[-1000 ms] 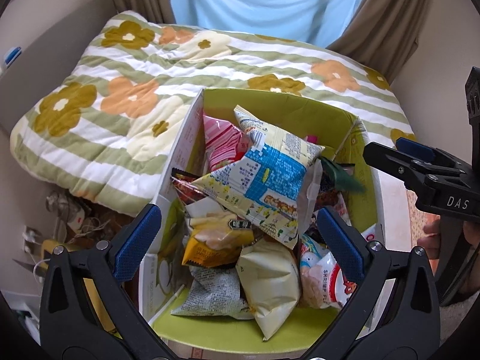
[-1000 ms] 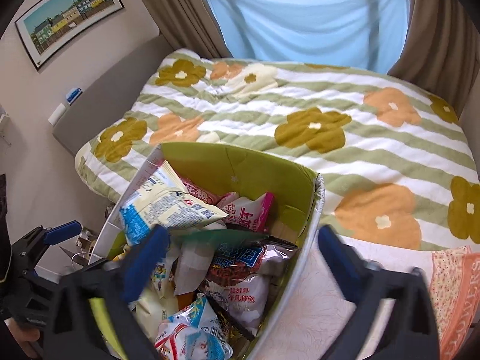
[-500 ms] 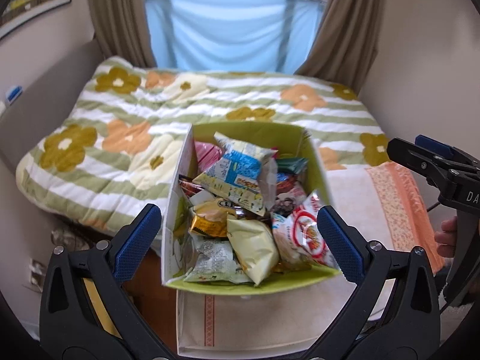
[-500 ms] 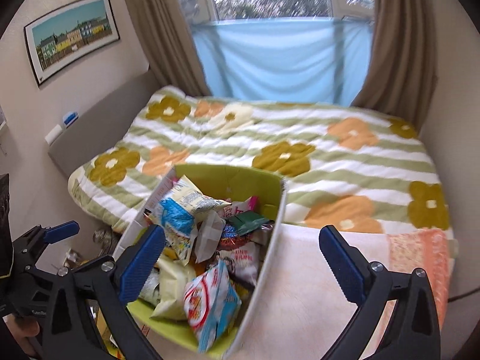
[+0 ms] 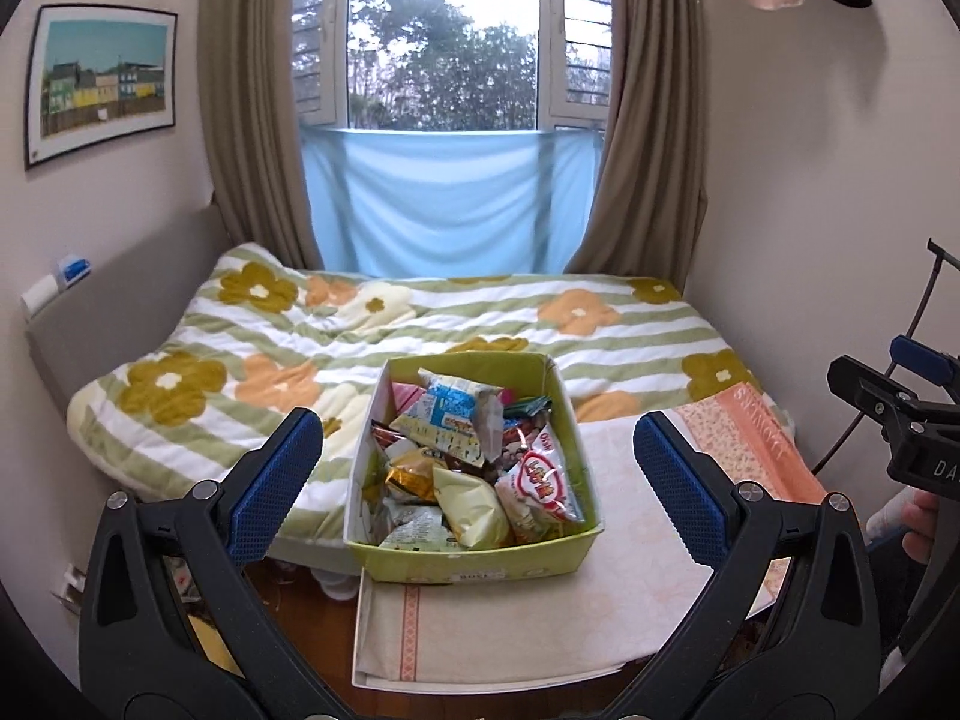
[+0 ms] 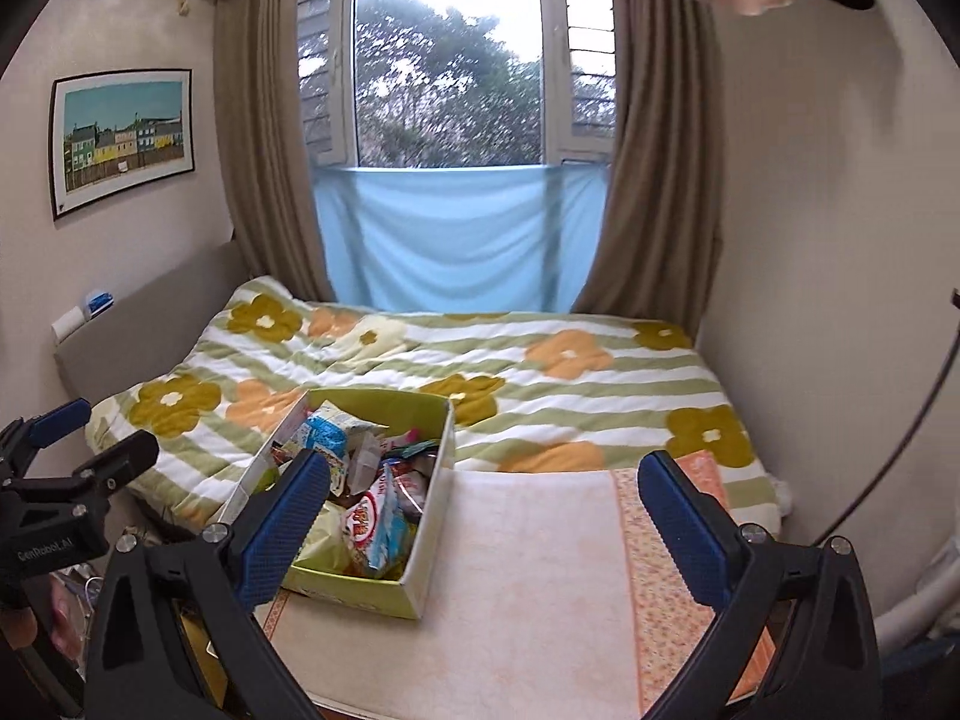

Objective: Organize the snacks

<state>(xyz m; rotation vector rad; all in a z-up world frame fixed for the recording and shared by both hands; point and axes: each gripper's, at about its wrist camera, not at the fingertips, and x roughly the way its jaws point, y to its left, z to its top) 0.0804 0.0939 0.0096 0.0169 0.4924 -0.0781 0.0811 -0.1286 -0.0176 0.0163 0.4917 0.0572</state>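
The box (image 5: 480,558) of snacks (image 5: 480,456) is sitting on the counter (image 5: 630,600) just beside the bed (image 5: 480,312), its lower packets hiding under the top ones. The left gripper (image 5: 478,474) and right gripper (image 6: 483,516) are hovering with fingers (image 5: 270,480) spread wide, gripping nothing. In the right wrist view, one blue finger is covering the box's near corner, and the packet print is blurring.

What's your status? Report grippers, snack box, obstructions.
Left gripper open, empty. Right gripper open, empty. Snack box full of packets, sitting on the pale cloth at the bed's foot. Nothing in the way.
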